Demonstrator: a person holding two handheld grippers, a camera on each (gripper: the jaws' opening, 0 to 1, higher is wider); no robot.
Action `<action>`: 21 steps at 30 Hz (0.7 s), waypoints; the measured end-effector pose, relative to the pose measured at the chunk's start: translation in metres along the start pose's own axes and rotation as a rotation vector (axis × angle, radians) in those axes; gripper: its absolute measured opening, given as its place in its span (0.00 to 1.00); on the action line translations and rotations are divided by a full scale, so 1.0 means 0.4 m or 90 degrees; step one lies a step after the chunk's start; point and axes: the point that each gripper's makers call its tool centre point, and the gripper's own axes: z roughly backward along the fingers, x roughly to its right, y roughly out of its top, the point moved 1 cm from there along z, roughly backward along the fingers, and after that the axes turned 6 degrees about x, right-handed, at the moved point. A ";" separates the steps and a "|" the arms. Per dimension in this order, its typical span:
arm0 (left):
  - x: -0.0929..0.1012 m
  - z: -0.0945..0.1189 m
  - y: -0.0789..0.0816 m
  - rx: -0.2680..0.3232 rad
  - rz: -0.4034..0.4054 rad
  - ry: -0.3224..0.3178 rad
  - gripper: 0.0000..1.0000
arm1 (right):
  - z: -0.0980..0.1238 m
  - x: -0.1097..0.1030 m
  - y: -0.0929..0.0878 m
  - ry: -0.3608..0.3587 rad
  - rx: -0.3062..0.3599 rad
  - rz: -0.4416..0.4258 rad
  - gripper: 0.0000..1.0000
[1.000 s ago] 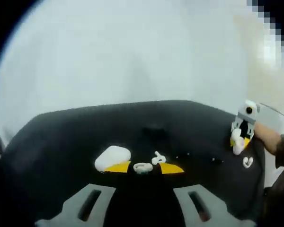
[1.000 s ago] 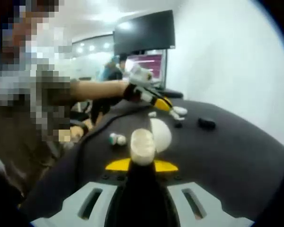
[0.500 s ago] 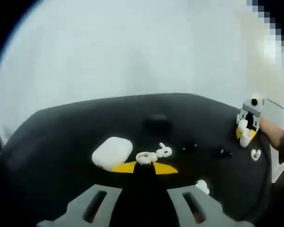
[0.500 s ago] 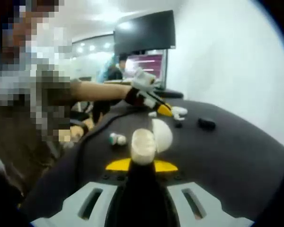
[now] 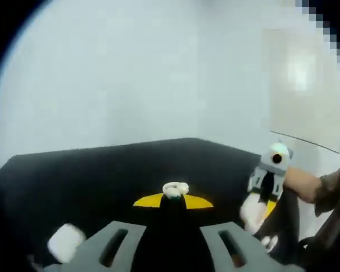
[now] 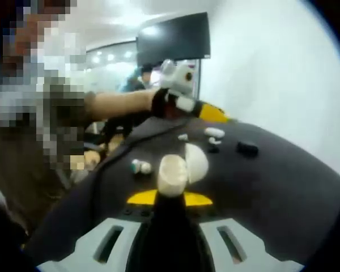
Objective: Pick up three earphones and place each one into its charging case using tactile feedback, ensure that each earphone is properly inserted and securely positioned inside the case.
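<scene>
The left gripper (image 5: pixel 173 199) has its yellow-tipped jaws brought together on a small white earphone (image 5: pixel 175 189), held clear above the black table (image 5: pixel 102 170); in the right gripper view the same tool (image 6: pixel 218 117) shows aloft over the far part of the table, carried by a hand (image 6: pixel 164 105). The right gripper (image 6: pixel 171 197) is closed on a pale, rounded item (image 6: pixel 171 174) standing up between its jaws, which, with the white lid-like shape (image 6: pixel 196 161) just behind it, reads as an open charging case, though blur prevents certainty. On the table beyond lie a white closed case (image 6: pixel 214 132), a small white earphone (image 6: pixel 183 136), a dark case (image 6: pixel 247 148) and, to the left, a white-and-green earbud (image 6: pixel 140 166). In the left gripper view a blurred white object (image 5: pixel 66 240) sits low near the table edge; its identity cannot be told. Judgement: the step in hand is the carry of a picked earphone toward its case. The next move calls for bringing the two tools together, aligning the earphone stem with the case socket, and pressing lightly until seating is felt. Misalignment or a slip from the narrow pinch is the chief risk.
</scene>
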 end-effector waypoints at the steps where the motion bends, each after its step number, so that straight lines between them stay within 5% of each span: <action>1: 0.016 -0.026 -0.001 -0.010 -0.011 -0.009 0.09 | 0.000 0.000 0.000 0.000 0.000 0.000 0.17; 6: 0.064 -0.126 -0.043 -0.062 -0.043 -0.026 0.09 | 0.000 -0.001 0.000 0.000 0.000 0.003 0.17; 13: 0.088 -0.198 -0.079 -0.091 -0.035 -0.031 0.09 | -0.001 -0.004 0.000 0.001 -0.001 0.008 0.12; 18: 0.099 -0.186 -0.087 -0.107 -0.050 -0.041 0.24 | -0.001 -0.004 0.000 0.000 0.000 0.008 0.12; 21: 0.074 -0.142 -0.069 -0.091 -0.049 -0.024 0.21 | -0.002 -0.003 -0.001 -0.001 0.000 -0.001 0.12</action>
